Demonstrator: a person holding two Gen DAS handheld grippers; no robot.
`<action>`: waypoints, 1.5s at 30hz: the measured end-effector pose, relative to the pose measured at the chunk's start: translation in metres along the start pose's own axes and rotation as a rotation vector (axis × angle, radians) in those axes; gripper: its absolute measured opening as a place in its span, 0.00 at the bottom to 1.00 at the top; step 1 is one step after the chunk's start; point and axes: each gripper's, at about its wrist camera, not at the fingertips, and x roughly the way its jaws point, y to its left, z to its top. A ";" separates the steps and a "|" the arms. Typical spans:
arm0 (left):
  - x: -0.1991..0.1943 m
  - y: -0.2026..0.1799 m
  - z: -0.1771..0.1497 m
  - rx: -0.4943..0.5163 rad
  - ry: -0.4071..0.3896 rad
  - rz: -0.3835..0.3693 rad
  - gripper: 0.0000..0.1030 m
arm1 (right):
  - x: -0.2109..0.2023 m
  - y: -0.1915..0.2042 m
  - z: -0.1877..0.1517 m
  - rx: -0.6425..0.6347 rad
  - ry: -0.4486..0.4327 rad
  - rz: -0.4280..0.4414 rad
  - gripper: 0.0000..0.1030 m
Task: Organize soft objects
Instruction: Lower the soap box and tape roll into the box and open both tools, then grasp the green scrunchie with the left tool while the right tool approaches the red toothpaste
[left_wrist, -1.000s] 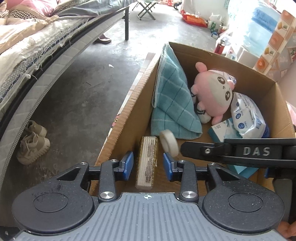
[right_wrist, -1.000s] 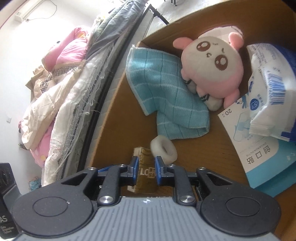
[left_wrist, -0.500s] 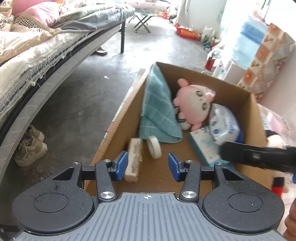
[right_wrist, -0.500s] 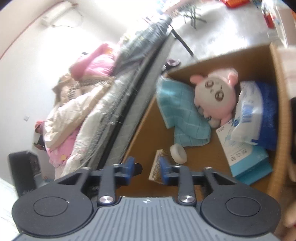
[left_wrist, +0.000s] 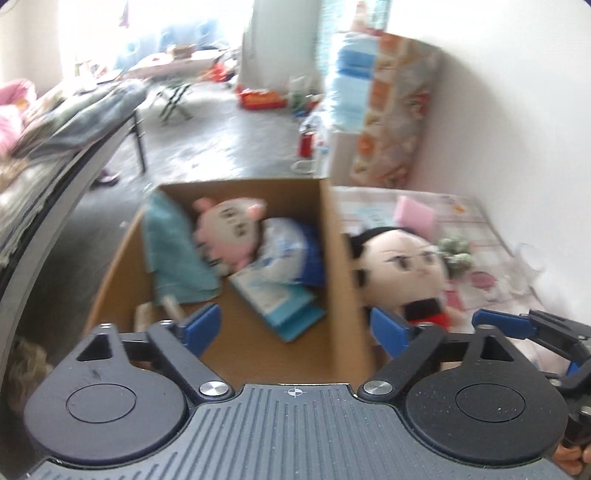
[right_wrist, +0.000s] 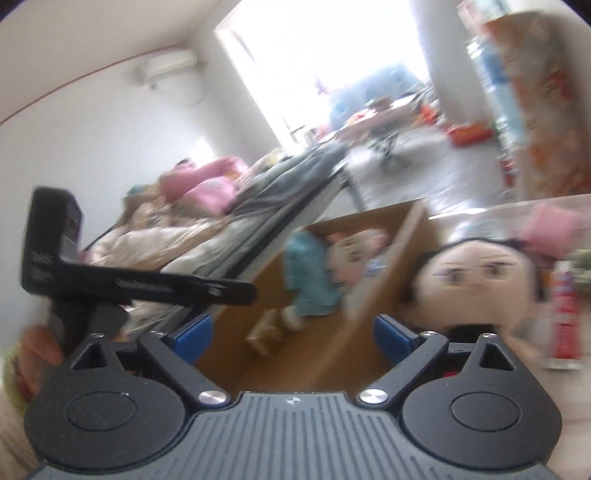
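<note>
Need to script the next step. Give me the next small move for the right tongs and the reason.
Probably ease the right tongs, open and empty, rightward toward the black-haired doll. It lies outside the cardboard box, just past its right wall, while the pink plush is already inside.

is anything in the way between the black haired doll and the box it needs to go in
Only the cardboard box near wall stands between them: the black haired doll sits just outside it on the right, so it must be lifted over the rim. The right gripper, jaws open, has no visible obstacle before the doll.
</note>
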 end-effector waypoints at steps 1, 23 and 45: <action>0.000 -0.010 0.001 0.017 -0.007 -0.009 0.94 | -0.011 -0.007 -0.004 0.000 -0.025 -0.033 0.93; 0.160 -0.203 0.060 0.233 0.168 -0.171 0.95 | -0.028 -0.150 -0.035 0.014 -0.144 -0.398 0.67; 0.328 -0.261 0.087 0.197 0.412 -0.096 0.79 | 0.011 -0.202 -0.033 0.040 -0.069 -0.352 0.63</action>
